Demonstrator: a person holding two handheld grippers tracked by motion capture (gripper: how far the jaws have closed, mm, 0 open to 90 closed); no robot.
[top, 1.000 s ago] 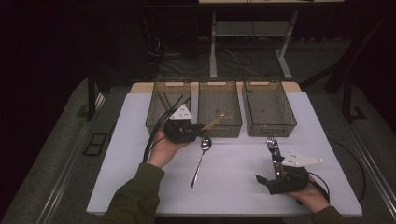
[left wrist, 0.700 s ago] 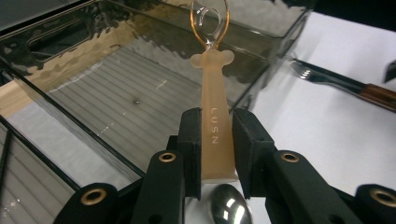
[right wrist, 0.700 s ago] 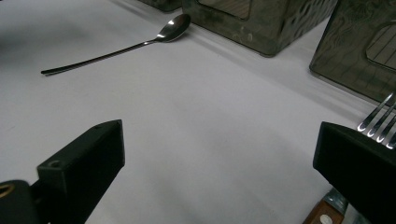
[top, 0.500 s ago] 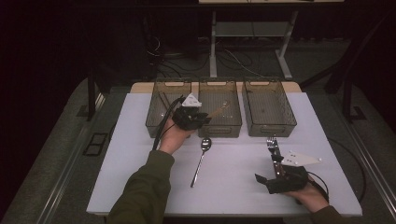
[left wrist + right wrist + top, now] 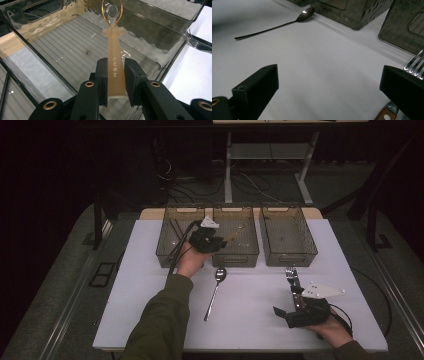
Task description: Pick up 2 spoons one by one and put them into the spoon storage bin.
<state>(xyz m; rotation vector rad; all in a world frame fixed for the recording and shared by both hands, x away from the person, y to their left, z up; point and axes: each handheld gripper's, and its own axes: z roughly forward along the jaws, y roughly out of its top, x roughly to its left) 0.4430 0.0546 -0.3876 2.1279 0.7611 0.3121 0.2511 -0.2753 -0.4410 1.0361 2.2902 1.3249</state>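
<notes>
You were at the drop-off step: your left gripper (image 5: 220, 241) held the little orange spoon (image 5: 113, 47) over the middle bin (image 5: 248, 259), w/ the jaws shut tight on its handle and the bowel end pointing out over the bin floor. Next move, I think, was to dip it a bit lower & let go so it lands inside, not on the rim. Your right gripper (image 5: 295, 296) sat low on the desk (image 5: 150, 310) by the fork (image 5: 291, 272), jaws wide open, holding nothing; the metal spoon (image 5: 215, 292) lay btw the two.
</notes>
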